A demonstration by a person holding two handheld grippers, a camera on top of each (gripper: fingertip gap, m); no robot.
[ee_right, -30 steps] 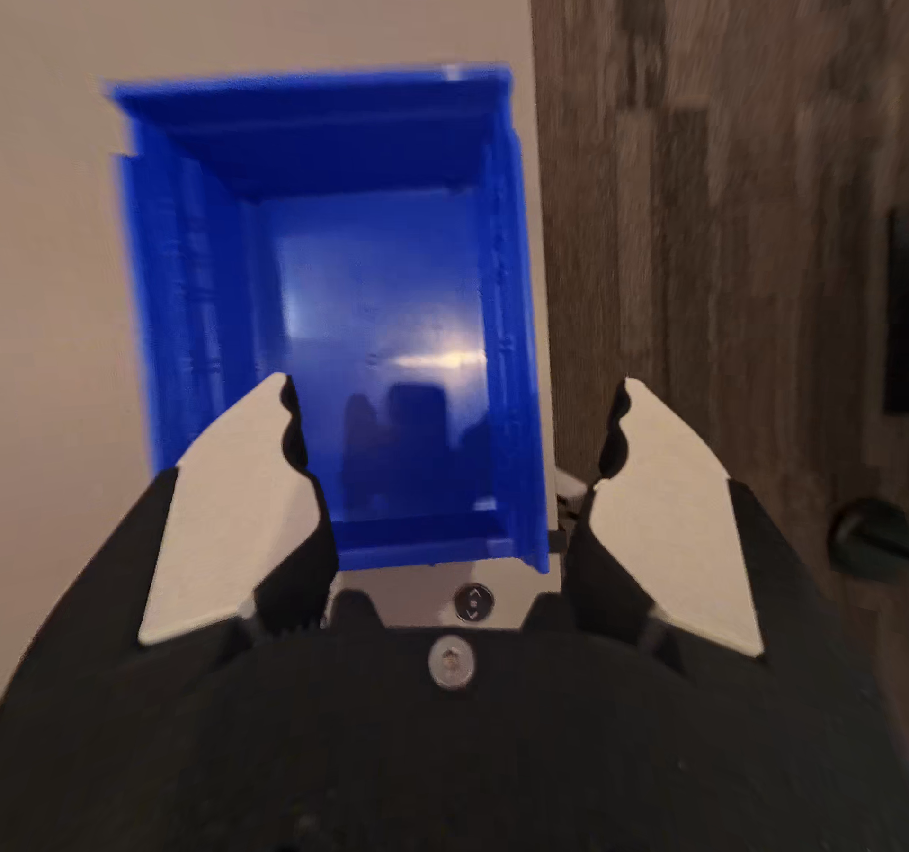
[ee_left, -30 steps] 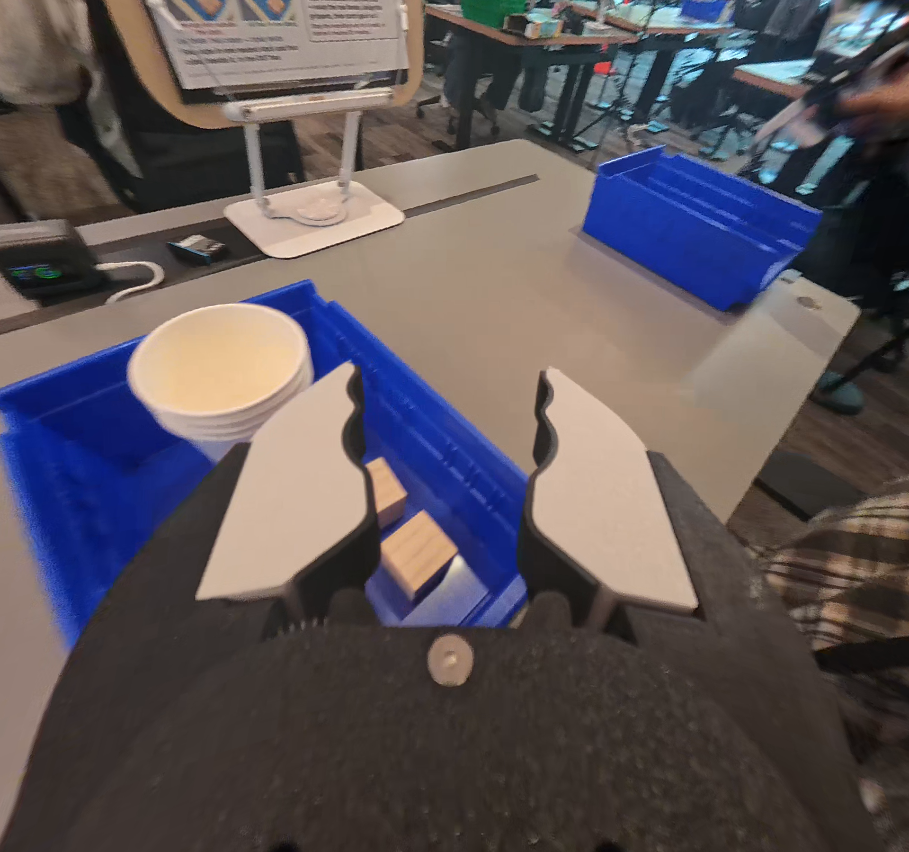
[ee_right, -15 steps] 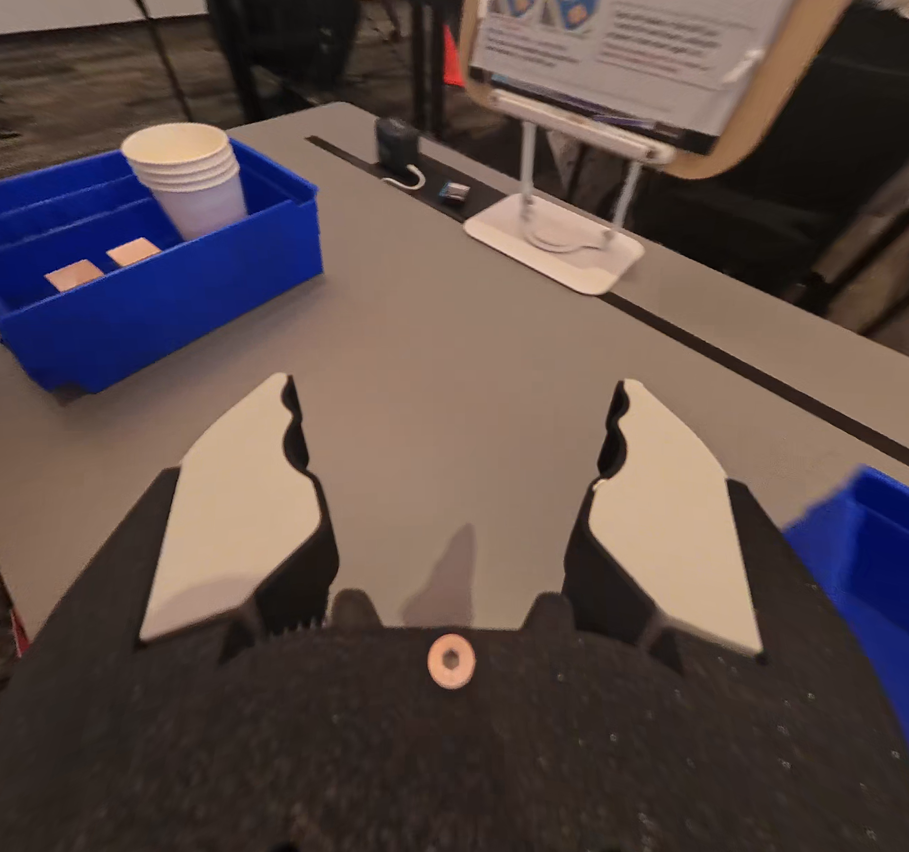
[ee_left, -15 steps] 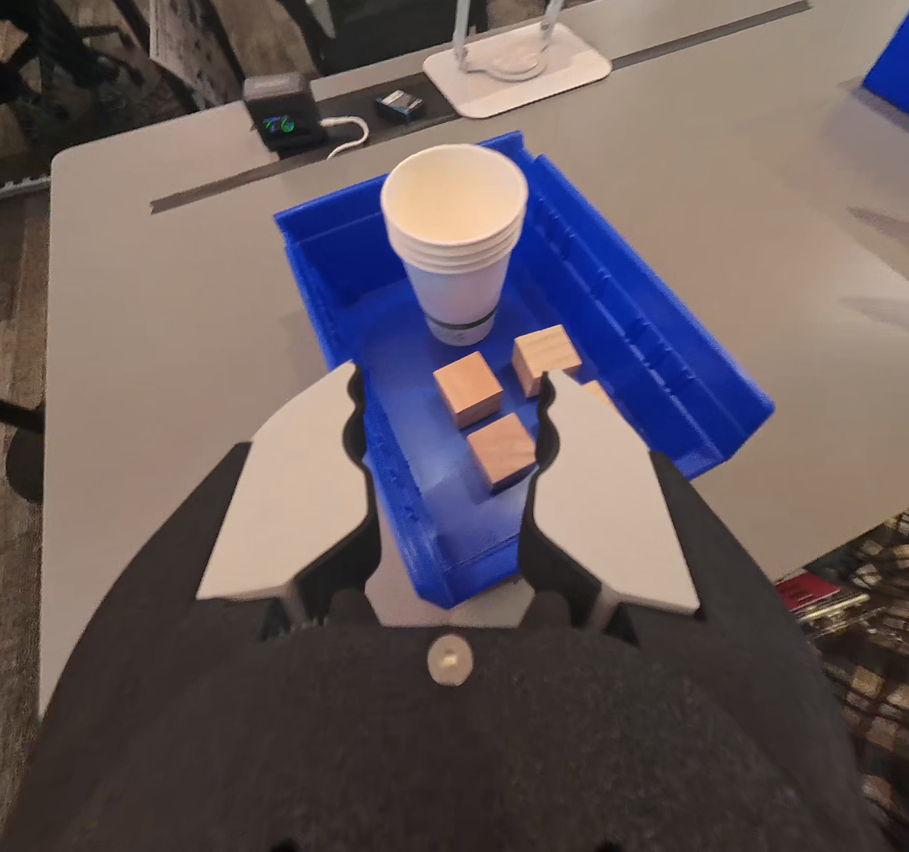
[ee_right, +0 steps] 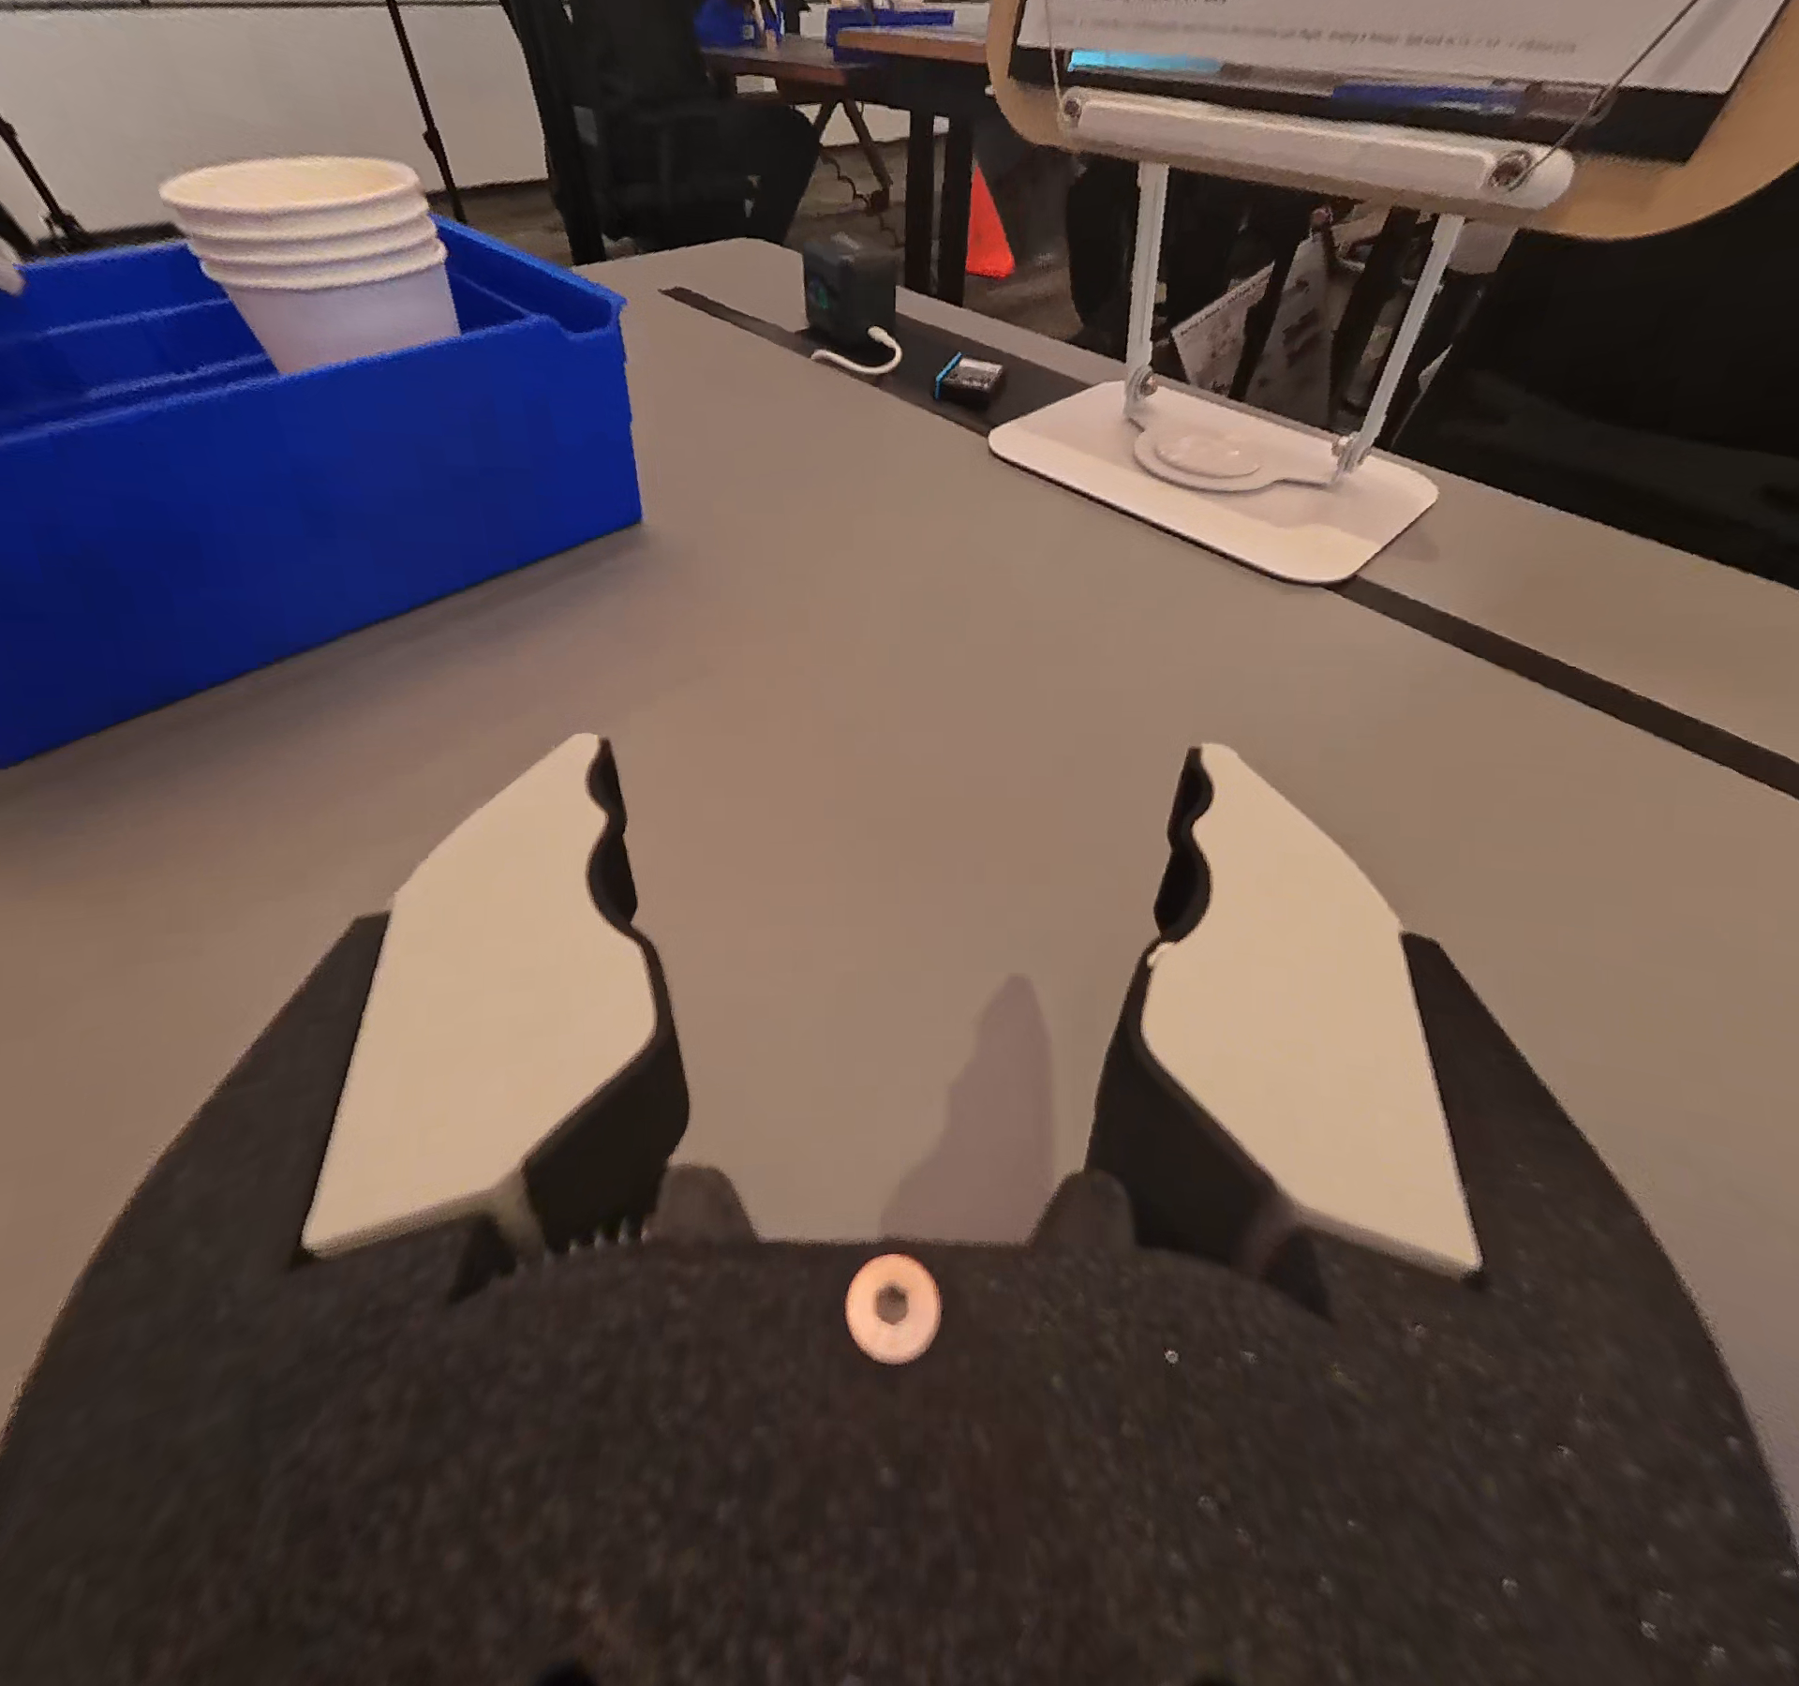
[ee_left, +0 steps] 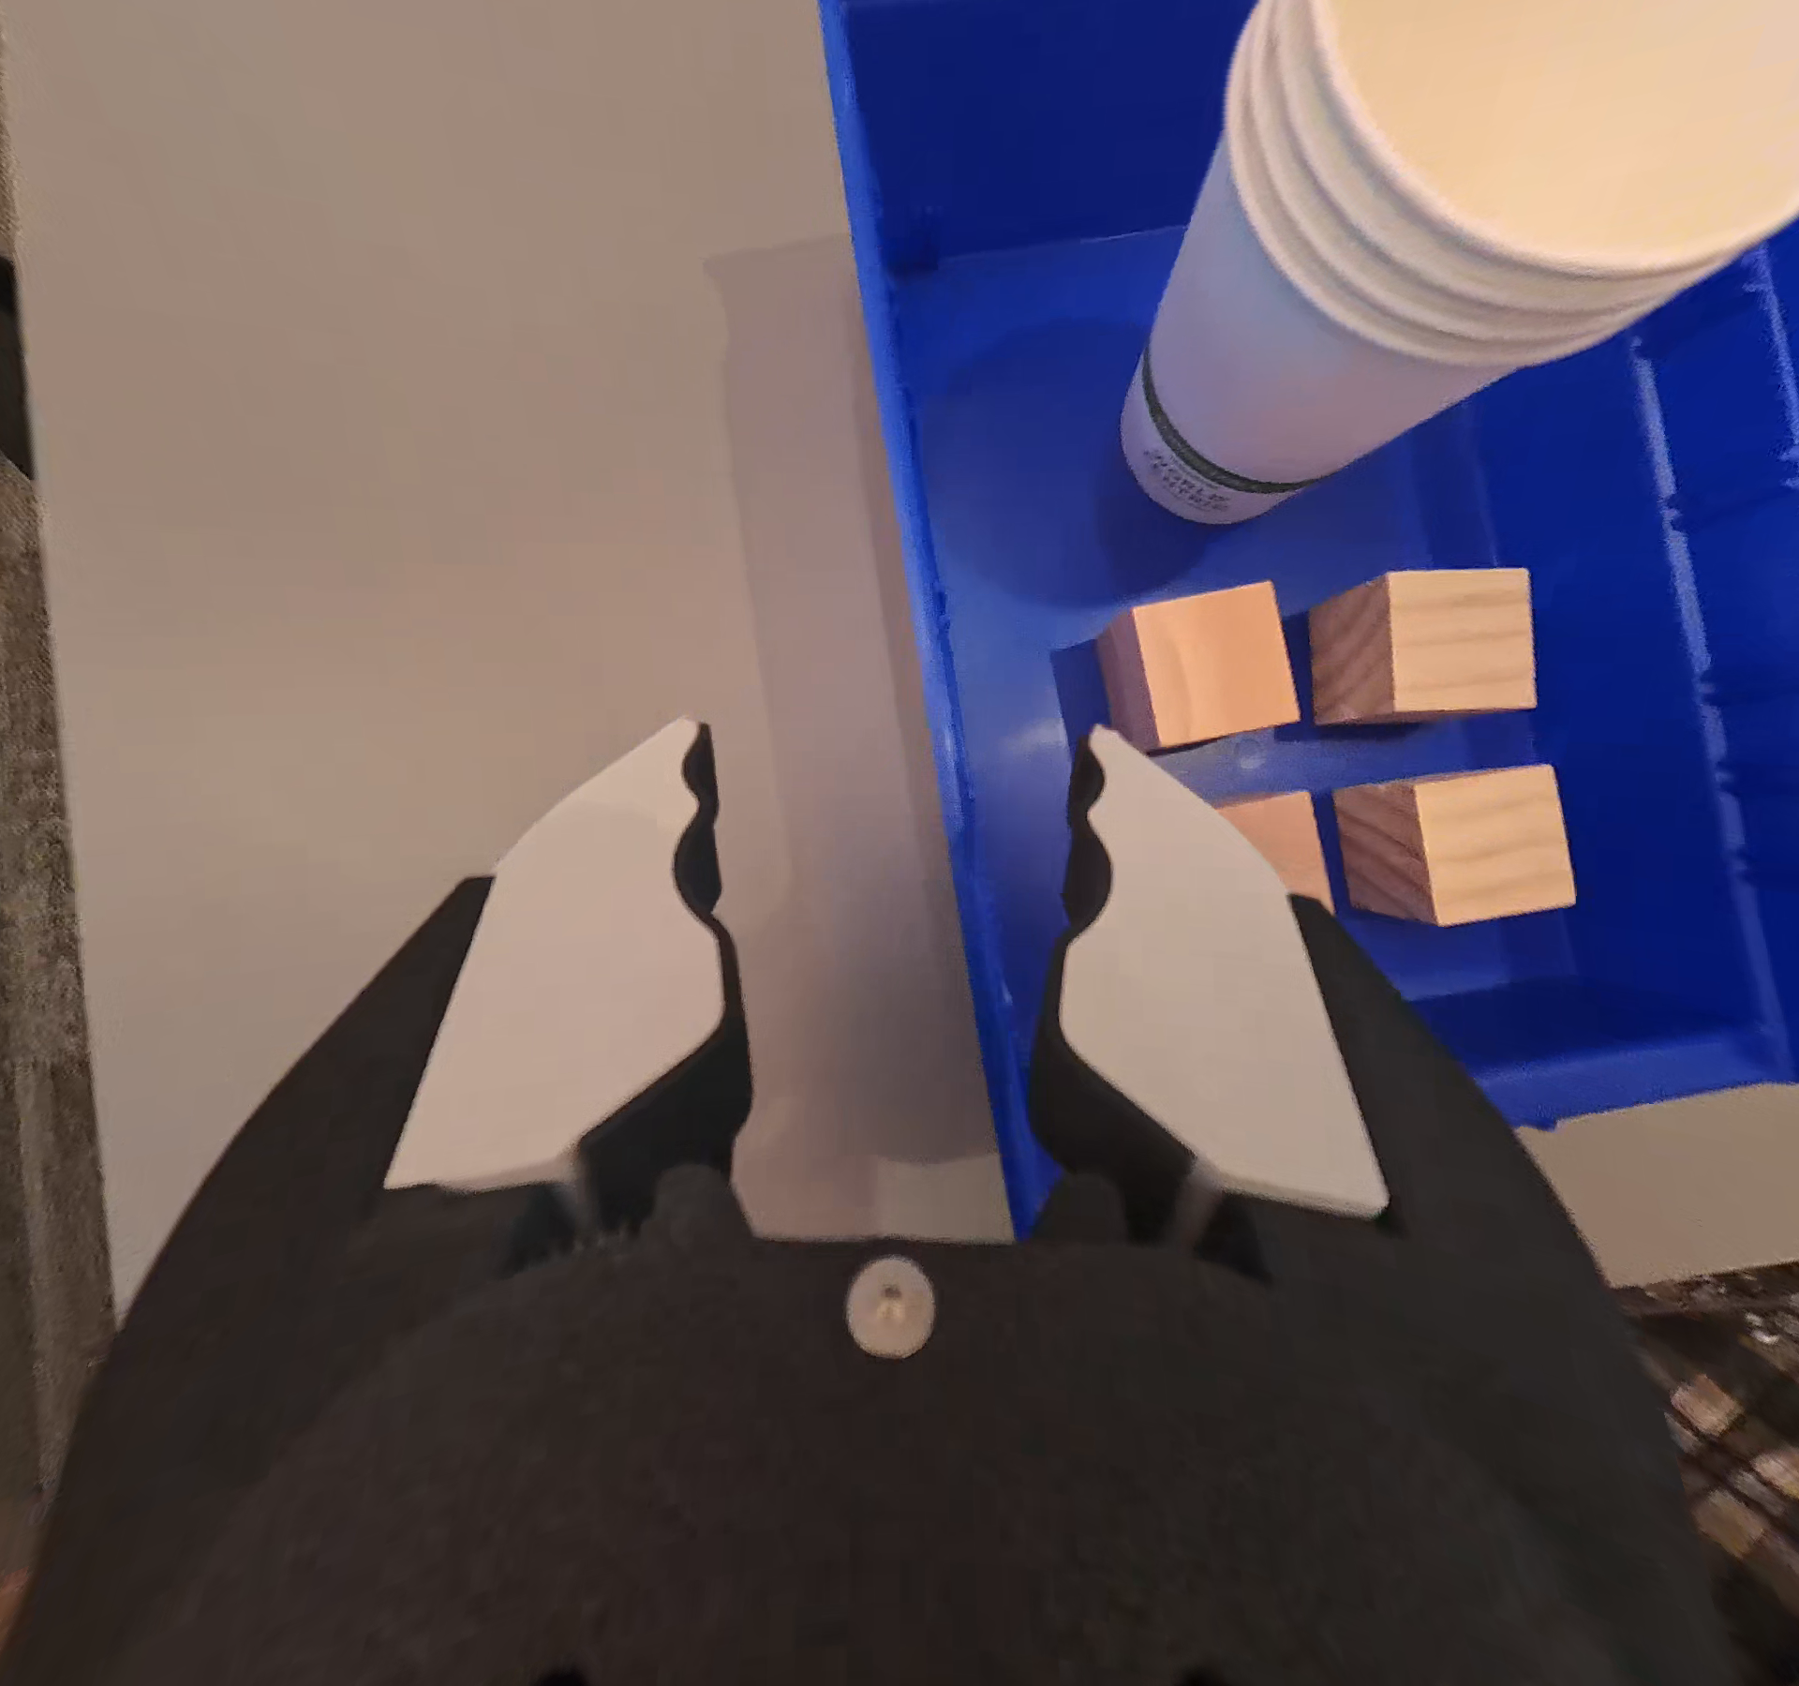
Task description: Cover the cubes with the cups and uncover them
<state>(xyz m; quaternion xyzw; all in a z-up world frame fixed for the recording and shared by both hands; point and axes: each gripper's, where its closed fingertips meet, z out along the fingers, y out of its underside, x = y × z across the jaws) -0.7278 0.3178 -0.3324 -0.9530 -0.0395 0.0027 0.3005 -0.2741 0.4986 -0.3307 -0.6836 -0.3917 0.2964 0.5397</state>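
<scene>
cubes (ee_left: 1431, 743) are lying right of my left hand-held gripper (ee_left: 891, 753), inside the blue bin (ee_left: 925, 510); i am holding both it and the right hand-held gripper (ee_right: 891, 763) open, empty.

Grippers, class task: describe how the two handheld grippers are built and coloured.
Left gripper and right gripper look alike: a rough black rounded body, two pale grey angular fingers with wavy black inner edges, and one silver screw in the middle. No cables show.
</scene>
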